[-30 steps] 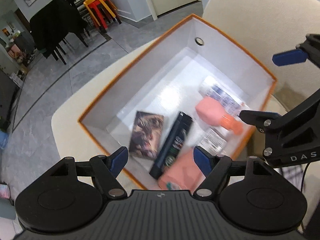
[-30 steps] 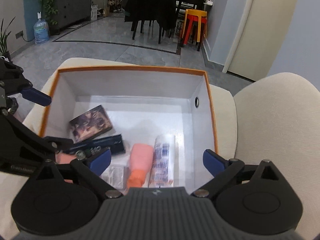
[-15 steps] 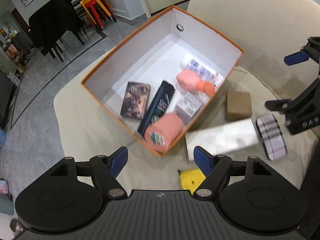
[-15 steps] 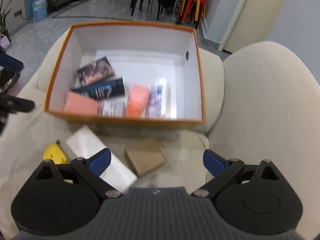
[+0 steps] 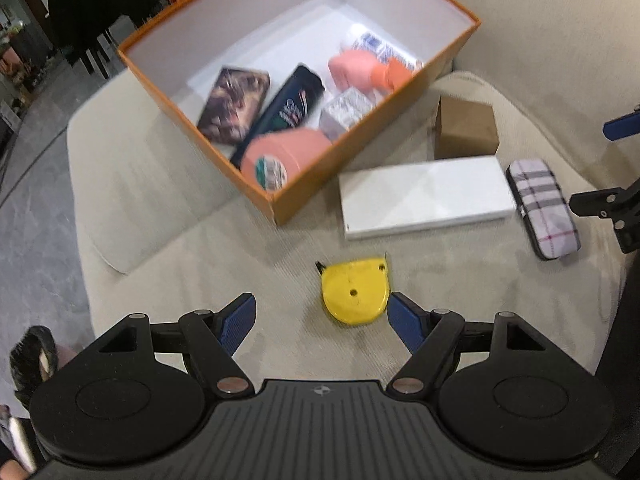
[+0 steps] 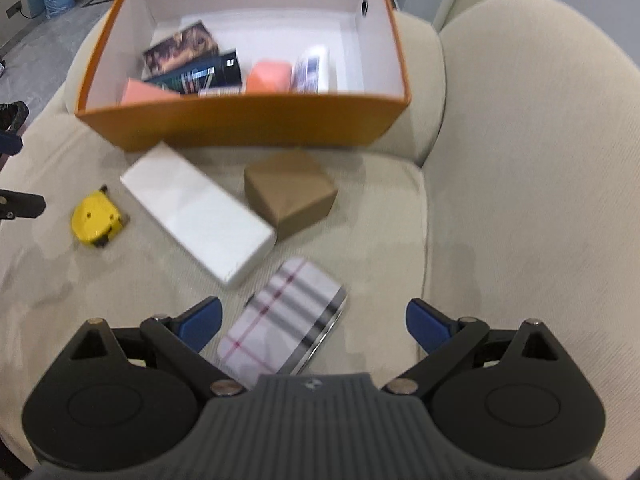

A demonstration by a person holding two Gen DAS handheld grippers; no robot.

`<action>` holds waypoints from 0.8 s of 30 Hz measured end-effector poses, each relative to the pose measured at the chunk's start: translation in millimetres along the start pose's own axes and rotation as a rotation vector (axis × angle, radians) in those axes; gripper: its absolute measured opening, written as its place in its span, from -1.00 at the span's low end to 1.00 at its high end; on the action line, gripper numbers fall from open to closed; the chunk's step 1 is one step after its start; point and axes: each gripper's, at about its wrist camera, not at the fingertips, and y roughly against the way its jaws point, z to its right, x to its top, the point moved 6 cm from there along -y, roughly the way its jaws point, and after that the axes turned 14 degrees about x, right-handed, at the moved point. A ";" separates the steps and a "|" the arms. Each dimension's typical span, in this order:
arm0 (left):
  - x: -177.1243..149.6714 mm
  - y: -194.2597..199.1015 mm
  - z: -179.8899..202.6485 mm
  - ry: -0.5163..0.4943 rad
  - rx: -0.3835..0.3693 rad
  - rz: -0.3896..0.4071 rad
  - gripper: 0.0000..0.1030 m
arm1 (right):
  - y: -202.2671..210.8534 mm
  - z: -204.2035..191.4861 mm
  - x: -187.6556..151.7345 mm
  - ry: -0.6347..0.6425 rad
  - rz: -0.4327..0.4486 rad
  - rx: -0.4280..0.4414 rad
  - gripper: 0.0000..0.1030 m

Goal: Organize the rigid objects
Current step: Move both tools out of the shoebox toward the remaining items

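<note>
On the beige sofa seat (image 5: 168,184) stood an orange cardboard box (image 6: 248,124) with white inner walls and a metal grommet in one end wall. Inside it lay a dark printed book (image 5: 236,106), a black bottle (image 5: 286,110), a salmon bottle with an orange cap (image 5: 360,70), a salmon cylinder with a labelled end (image 5: 280,156) leaning in the near corner, a small silvery packet (image 5: 346,108) and a blue-and-white tube (image 5: 376,46), the last blurred. Outside the box, on the ribbed fabric cushion, rested a flat white rectangular box (image 5: 424,196), a brown cardboard cube (image 6: 290,192) just beside it, a plaid-patterned case (image 6: 280,336) with rounded ends, and a yellow tape measure (image 5: 356,294). Grey tiled floor (image 5: 36,184), dark chairs and red-and-yellow stools showed beyond the sofa. The left gripper (image 5: 322,318) was spread wide, empty, with the tape measure just ahead of and between its blue fingertips. The right gripper (image 6: 314,322) was likewise spread and empty, with the near end of the plaid case lying between its fingers; contact could not be confirmed.
</note>
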 end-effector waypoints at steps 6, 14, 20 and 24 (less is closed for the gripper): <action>-7.1 -18.7 4.5 0.026 -0.022 -0.008 0.71 | -21.3 1.6 -11.5 -0.060 -0.045 0.010 0.88; -14.3 -35.2 13.6 0.019 -0.053 0.008 0.71 | -46.3 5.5 -14.8 -0.114 -0.075 0.014 0.88; -11.6 -44.8 19.7 0.028 -0.076 0.013 0.71 | -58.3 5.4 -16.3 -0.131 -0.089 0.024 0.88; -11.1 -51.3 24.1 0.034 -0.089 0.015 0.71 | -63.5 6.1 -19.0 -0.140 -0.095 0.028 0.84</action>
